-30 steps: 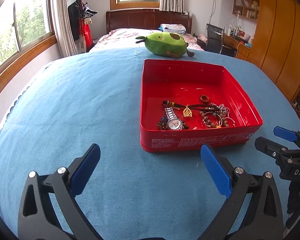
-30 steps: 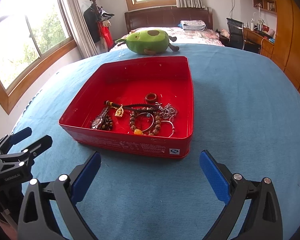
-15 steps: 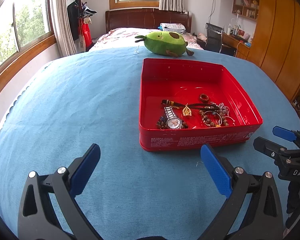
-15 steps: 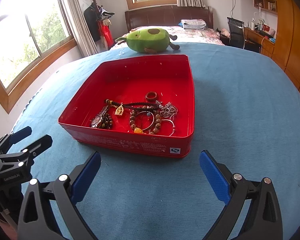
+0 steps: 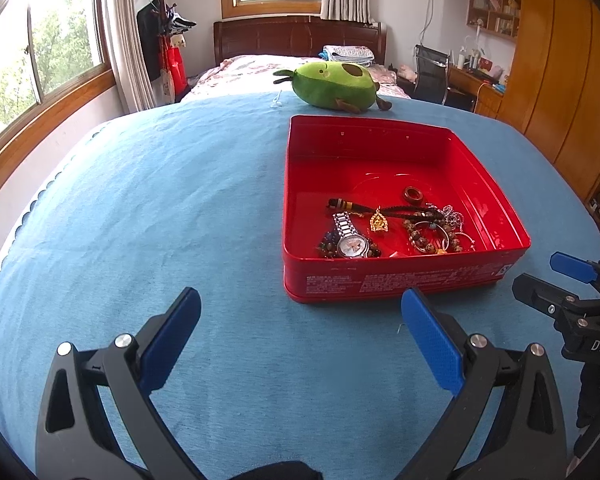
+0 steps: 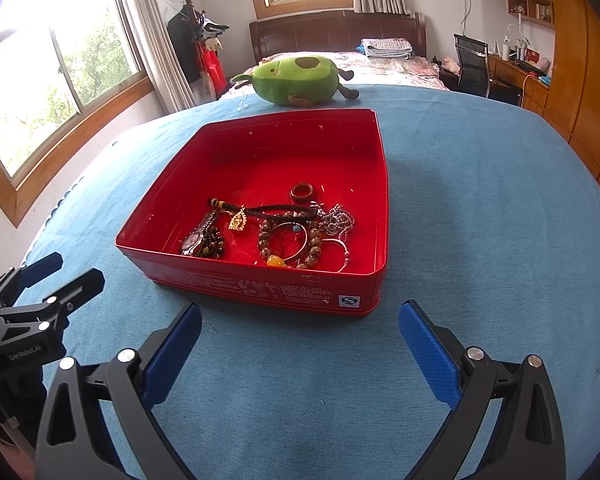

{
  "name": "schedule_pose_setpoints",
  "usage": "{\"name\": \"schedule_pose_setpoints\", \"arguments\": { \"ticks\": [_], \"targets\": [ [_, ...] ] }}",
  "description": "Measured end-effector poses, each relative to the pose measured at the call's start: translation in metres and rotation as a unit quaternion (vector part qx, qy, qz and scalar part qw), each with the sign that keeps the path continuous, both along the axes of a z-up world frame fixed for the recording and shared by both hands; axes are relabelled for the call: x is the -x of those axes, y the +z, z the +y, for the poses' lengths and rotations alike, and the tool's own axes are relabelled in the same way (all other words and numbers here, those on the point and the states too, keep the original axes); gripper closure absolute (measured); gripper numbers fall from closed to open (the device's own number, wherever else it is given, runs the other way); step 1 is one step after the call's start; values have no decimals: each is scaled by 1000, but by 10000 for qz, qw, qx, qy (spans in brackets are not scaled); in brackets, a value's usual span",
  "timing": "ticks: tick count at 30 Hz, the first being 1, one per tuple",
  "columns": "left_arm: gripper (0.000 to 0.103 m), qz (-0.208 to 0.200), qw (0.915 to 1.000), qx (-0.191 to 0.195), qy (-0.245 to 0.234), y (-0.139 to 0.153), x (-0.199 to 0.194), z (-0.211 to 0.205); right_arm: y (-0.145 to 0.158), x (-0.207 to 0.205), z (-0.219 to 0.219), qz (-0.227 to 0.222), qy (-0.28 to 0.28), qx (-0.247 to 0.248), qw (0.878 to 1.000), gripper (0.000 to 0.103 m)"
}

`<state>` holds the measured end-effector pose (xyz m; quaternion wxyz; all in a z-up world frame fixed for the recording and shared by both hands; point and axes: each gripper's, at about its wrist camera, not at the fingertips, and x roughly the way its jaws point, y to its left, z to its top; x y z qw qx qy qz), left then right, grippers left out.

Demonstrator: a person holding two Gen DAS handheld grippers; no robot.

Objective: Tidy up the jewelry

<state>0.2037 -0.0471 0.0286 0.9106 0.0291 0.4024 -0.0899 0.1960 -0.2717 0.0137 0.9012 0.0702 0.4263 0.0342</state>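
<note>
While both grippers, left [image 5: 300,322] and right [image 6: 300,326], hover with jaws spread wide and empty over the near edge of the blue tabletop [image 5: 160,208], a red tin [image 6: 260,284] sits just beyond them. Its near half holds a watch [image 5: 351,245], gold pendant [image 6: 238,222], bead bracelets [image 6: 312,246], chain [image 6: 335,220] and ring [image 6: 302,192]. Farther off, an avocado plush [image 5: 332,86] lies at the far edge.

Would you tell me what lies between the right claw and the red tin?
Only bare blue tablecloth, seen in the right wrist view, separates the right claw from the red tin.
</note>
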Motion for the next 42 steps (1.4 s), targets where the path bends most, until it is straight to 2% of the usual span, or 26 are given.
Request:
{"name": "schedule_pose_setpoints", "arguments": {
  "ticks": [42],
  "targets": [
    [3,109,9999,-15,2,-2,-3,0,0,0,0,17,14,11,10000,4]
  ]
}}
